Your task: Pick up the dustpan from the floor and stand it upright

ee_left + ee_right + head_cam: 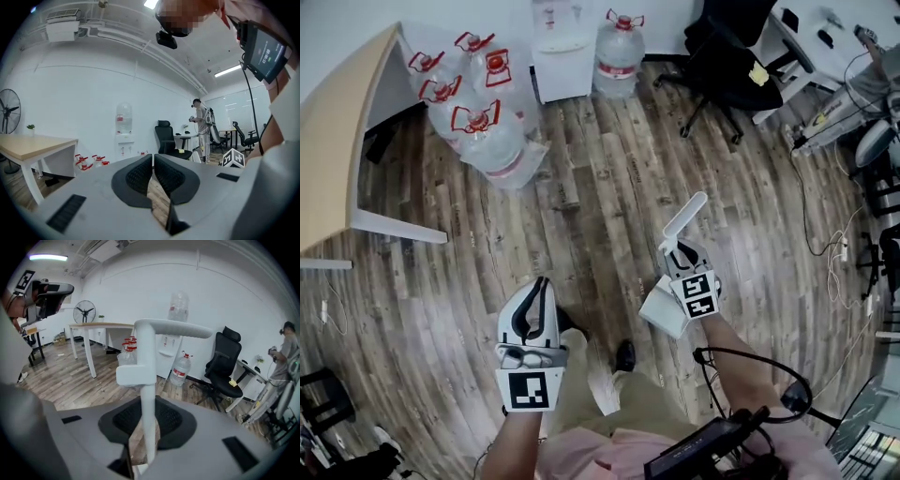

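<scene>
The white dustpan (666,309) hangs off the floor in my right gripper (677,253). The jaws are shut on its handle (686,221), which points away from me, while the pan sits beside the marker cube. In the right gripper view the handle (146,380) stands upright between the black pads (171,418) and bends to the right at its top. My left gripper (538,289) hovers at the lower left over the wooden floor. Its jaws are shut with nothing between them, and the pads (138,177) nearly touch.
Several large water bottles (487,131) lie at the back left beside a wooden table (337,141). A water dispenser (561,56) and another bottle (619,52) stand at the wall. A black office chair (722,56) and cables (825,234) are at the right. A person (201,129) stands far off.
</scene>
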### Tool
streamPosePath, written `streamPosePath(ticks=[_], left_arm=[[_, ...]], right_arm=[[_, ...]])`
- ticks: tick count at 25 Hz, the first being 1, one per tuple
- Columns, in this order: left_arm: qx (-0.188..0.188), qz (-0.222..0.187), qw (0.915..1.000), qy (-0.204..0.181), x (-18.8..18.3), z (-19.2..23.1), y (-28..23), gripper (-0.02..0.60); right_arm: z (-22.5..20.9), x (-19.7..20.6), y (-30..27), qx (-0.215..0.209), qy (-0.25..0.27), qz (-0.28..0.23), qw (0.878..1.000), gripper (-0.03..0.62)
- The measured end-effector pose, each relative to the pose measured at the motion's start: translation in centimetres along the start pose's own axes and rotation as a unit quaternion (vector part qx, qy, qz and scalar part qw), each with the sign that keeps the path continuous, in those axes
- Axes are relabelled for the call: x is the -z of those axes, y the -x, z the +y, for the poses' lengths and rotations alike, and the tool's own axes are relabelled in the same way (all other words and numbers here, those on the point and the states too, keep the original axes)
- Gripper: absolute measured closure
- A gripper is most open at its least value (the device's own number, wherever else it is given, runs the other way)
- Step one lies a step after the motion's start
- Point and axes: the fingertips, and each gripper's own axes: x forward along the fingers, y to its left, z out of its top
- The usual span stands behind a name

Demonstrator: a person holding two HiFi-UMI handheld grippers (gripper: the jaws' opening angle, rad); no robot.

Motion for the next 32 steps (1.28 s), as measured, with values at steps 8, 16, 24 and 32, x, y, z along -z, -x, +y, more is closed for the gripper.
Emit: streamPosePath(ticks=[8, 16, 24, 32], left_arm=[[0.027, -0.016, 0.9991, -0.029, -3.5, -7.0, 0.5, 0.561], [0.076, -0.026, 0.9946, -0.065, -4.7, -14.4, 0.8, 0.561], [0.107, -0.023, 0.9906, -0.083, -5.7, -19.4, 1.9, 0.561], [0.138, -0.026, 0.9847, -0.103, -6.2, -23.3, 3.2, 0.561]], right_arm=[[-4.1, 3.6, 6.7, 0.029, -0.039, -0.022, 0.999, 0.505], [-7.0, 7.9, 12.5, 0.054, -0.077, -0.036, 0.995, 0.505], [-8.2, 12.4, 18.1, 0.081, -0.109, -0.041, 0.990, 0.505], [-8.2, 16.1, 21.5, 0.098, -0.135, -0.033, 0.985, 0.505]])
